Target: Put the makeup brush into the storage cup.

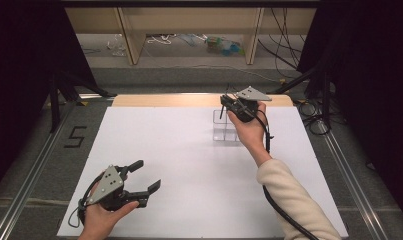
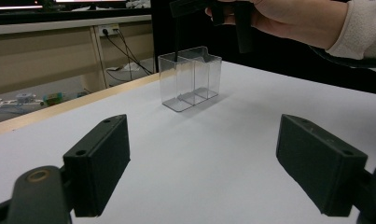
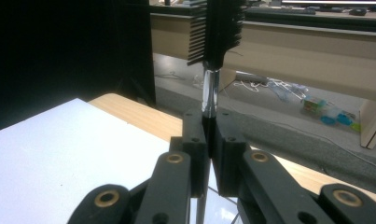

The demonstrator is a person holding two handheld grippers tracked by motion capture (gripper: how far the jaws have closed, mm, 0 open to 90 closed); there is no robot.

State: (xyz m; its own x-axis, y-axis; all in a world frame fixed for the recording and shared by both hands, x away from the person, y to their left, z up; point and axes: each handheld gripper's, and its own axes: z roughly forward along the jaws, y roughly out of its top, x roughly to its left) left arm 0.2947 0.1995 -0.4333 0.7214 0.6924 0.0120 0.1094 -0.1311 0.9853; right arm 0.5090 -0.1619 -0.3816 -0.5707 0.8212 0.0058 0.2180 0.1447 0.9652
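Now the brush goes in the clear box.
Up high, the right gripper (image 1: pixel 224 104) is squeezed tight on a thin black brush (image 3: pixel 217 35), which stands straight up and down. Right under it sits the clear box (image 2: pixel 190 77) on the counter (image 1: pixel 179 160). Far off, the left gripper (image 1: pixel 144 176) is wide and holds nothing.

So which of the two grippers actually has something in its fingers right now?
The right gripper, over the clear container: its fingers are shut on a thin black comb-like tool. The left gripper sits open, empty, near the table's front edge.

Black comb (image 3: pixel 217 32), clear organizer (image 2: pixel 191 77)
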